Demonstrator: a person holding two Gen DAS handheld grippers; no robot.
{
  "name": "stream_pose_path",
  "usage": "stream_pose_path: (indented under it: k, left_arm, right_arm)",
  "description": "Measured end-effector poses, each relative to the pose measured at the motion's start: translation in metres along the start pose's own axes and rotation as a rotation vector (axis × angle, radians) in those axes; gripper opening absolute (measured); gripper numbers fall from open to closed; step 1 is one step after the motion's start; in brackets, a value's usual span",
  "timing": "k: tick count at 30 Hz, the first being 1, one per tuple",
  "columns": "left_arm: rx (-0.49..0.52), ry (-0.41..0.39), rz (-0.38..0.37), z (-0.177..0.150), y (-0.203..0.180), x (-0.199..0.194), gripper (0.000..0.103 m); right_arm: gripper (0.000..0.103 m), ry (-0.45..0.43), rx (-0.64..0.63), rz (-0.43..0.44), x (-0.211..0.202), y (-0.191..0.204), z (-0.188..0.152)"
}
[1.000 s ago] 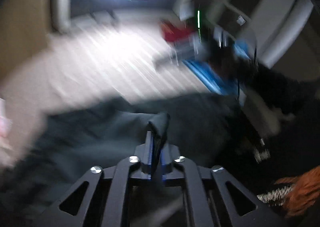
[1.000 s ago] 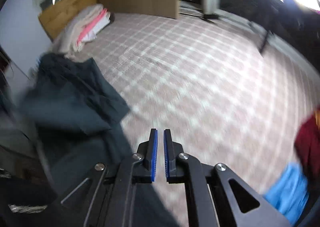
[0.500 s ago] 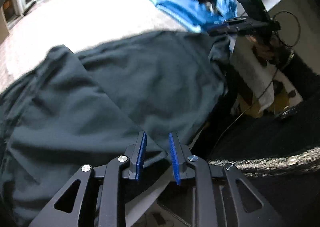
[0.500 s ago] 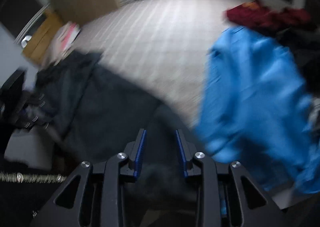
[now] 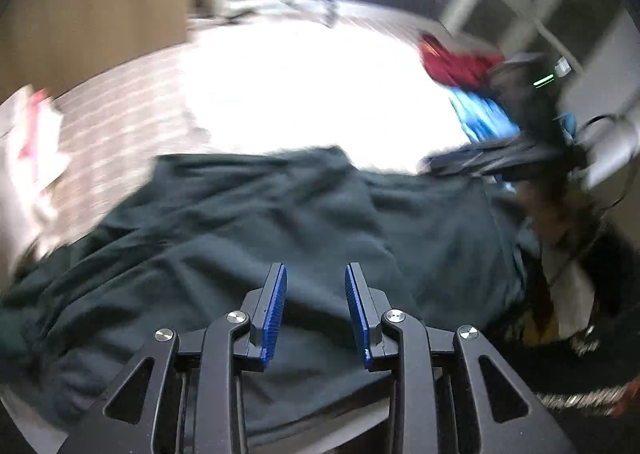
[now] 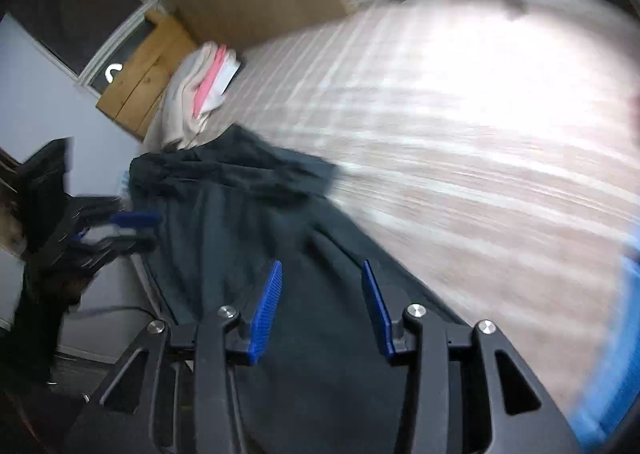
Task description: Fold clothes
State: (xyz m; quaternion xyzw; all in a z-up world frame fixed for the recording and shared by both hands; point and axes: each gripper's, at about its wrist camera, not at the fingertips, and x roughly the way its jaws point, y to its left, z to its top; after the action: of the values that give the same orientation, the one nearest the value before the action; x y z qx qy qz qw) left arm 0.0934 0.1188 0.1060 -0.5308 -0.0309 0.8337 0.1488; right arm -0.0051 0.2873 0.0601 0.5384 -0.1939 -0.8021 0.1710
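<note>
We see the left hand-held gripper (image 5: 315, 294) angled steeply down, jaws opening, blue ribbed pads w/ nothing gripped. Under it the dark green garment (image 5: 248, 221) lies rumpled on a checked bed cover (image 6: 460, 157), soft matte cloth. Right hand-held gripper (image 6: 322, 296) also tilts down over the garment, jaws opening, nothing pinched.

Bare checked bedspread (image 6: 460, 157) beyond the dark garment (image 6: 248, 238); folded stack (image 6: 200, 93) at far-left edge.
</note>
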Motion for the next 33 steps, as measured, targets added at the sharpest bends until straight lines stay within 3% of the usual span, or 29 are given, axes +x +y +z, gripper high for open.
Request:
stream_pose_path:
  k: [2,5,7,8,9,14,20,22,25,28,30,33]
  left_arm:
    - [-0.048,-0.029,0.043,-0.006,0.02,-0.018,0.029]
    - [-0.094,-0.051,0.089,-0.015,0.048,-0.04,0.033]
    - [-0.114,-0.06,0.116,-0.021,0.061,-0.05,0.033]
    - [-0.123,-0.065,0.114,-0.022,0.068,-0.054,0.033]
    - [-0.129,-0.069,0.108,-0.024,0.075,-0.056,0.033]
    - [-0.122,-0.064,0.04,-0.025,0.101,-0.045,0.034]
    - [-0.138,-0.022,-0.1,-0.019,0.125,-0.023,0.037]
    - [-0.127,0.0,-0.127,-0.016,0.129,-0.017,0.044]
    - [-0.097,0.047,-0.15,-0.016,0.131,-0.004,0.045]
    - [-0.069,0.096,-0.153,-0.017,0.131,0.01,0.045]
    - [-0.053,0.121,-0.155,-0.018,0.129,0.018,0.045]
    - [-0.021,0.13,-0.151,-0.017,0.124,0.022,0.045]
  right_arm:
    - [0.041,0.065,-0.001,-0.037,0.033,0.003,0.014]
    - [0.042,0.055,0.031,0.012,0.042,0.004,0.025]
    - [0.029,0.042,0.05,0.026,0.045,0.004,0.028]
    - [0.007,0.026,0.036,-0.004,0.045,0.008,0.028]
    - [0.004,0.005,0.031,-0.021,0.042,0.013,0.028]
    - [0.004,-0.183,-0.012,0.004,0.02,0.071,0.021]
    - [0.004,-0.263,-0.201,0.037,0.051,0.188,-0.005]
    - [0.004,-0.236,-0.194,0.069,0.073,0.2,-0.012]
    - [0.004,-0.184,-0.152,0.109,0.108,0.204,-0.025]
    - [0.012,-0.082,-0.119,0.114,0.132,0.204,-0.038]
    - [0.02,-0.046,-0.084,0.164,0.125,0.198,-0.044]
    - [0.021,-0.076,-0.084,0.221,0.088,0.18,-0.046]
